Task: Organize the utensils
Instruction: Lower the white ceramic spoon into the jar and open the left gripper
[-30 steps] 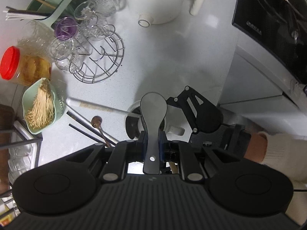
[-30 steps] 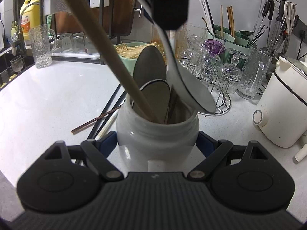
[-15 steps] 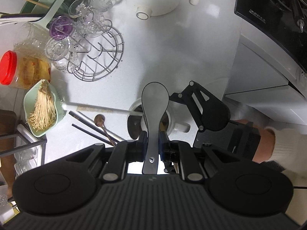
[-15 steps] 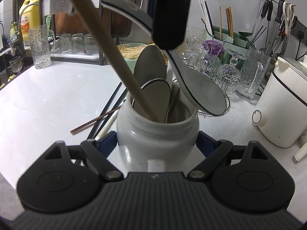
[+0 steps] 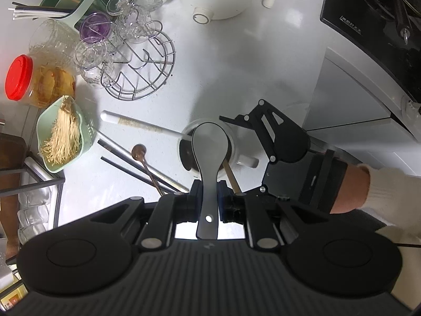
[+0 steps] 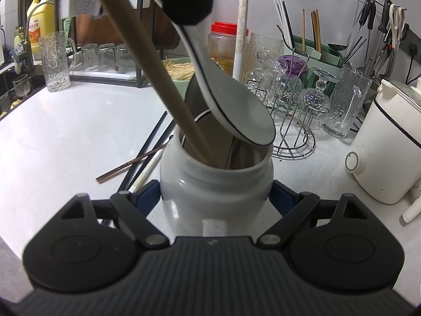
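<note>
Glossy ceramic jar (image 6: 215,184), wooden-handled utensil (image 6: 147,60), speckled countertop (image 6: 65,137)

Legible markings:
- Black cooktop (image 5: 368,13), far right: a short line of white characters at its near corner, too small to read.
- Yellow detergent bottle (image 6: 39,26), far left by the tap: an orange-and-white label with characters, not readable.
- No other text can be read.

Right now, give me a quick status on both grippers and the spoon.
Left gripper shut on grey spoon, bowl above white jar. Right gripper clamps the jar. Wooden handle and other spoons crowd the mouth.
</note>
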`<state>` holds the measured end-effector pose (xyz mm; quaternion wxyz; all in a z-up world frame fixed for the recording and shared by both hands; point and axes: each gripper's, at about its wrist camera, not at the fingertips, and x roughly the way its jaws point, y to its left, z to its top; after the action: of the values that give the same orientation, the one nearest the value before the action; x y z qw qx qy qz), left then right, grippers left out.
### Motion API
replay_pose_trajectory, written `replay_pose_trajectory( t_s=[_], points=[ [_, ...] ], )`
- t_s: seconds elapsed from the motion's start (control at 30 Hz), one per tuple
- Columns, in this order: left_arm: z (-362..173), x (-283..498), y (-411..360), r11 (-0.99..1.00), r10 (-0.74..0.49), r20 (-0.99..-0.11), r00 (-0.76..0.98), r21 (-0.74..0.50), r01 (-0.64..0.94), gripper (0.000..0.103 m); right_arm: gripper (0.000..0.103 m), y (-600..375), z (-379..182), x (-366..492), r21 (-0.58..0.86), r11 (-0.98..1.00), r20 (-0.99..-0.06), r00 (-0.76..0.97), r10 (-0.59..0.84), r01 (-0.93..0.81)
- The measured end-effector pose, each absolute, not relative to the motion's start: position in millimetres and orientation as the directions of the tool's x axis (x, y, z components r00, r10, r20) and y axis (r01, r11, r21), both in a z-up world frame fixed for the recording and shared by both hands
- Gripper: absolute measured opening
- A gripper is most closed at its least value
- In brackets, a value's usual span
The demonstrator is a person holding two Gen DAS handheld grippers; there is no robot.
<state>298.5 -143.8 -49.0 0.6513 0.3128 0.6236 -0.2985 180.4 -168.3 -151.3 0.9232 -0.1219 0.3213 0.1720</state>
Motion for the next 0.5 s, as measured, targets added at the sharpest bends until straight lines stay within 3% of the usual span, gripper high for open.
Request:
replay_pose_trajectory(
  t_s=[0.5],
  points=[
    [-57, 302, -177, 0.502, 0.166, -0.986, -0.002, 0.083, 0.861, 0.015, 0.091, -168, -152, 179, -0.118, 0.909, -0.633, 0.736, 0.241, -0.399]
  ],
)
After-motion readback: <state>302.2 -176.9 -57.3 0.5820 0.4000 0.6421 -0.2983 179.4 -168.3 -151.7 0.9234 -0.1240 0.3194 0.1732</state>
